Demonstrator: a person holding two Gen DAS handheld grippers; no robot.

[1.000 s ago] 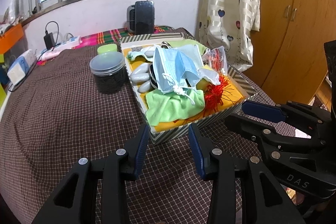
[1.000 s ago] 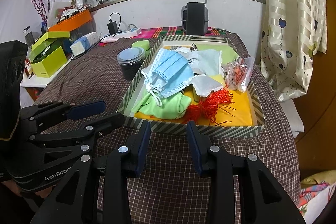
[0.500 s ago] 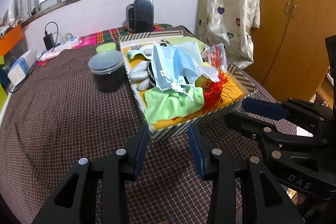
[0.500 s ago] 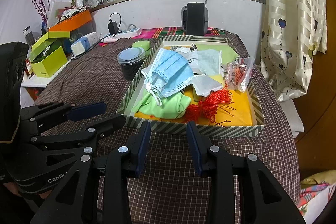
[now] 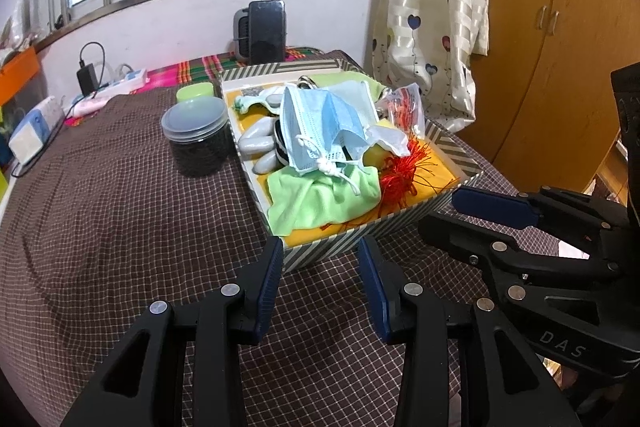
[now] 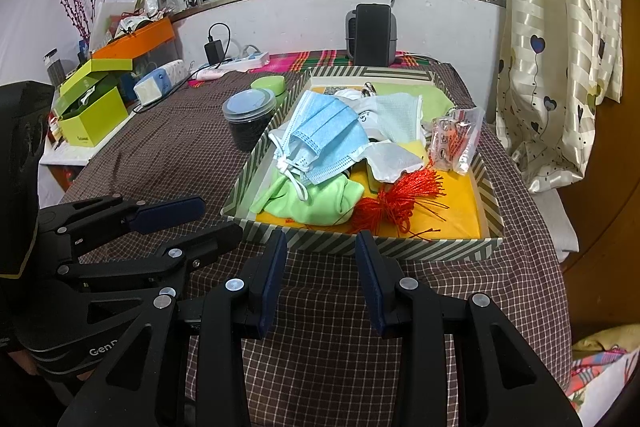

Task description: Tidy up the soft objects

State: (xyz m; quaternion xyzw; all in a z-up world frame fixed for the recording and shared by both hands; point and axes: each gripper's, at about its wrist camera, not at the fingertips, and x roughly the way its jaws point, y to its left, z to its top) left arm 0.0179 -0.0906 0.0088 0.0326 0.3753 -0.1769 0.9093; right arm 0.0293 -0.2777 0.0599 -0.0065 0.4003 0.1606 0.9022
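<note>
Where crumpled, green cloth (image 5: 320, 195) under mask (image 5: 320, 123)

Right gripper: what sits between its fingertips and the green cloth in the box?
In the right wrist view, only checked tablecloth and the striped box's near wall separate the right gripper from the green cloth.

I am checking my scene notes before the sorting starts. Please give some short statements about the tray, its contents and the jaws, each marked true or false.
1. The blue face mask lies on the green cloth. True.
2. The left gripper holds the cloth. False: its jaws are open and empty.
3. The dark jar stands inside the striped tray. False: it stands beside the tray.
4. The right gripper is open, short of the tray. True.
</note>
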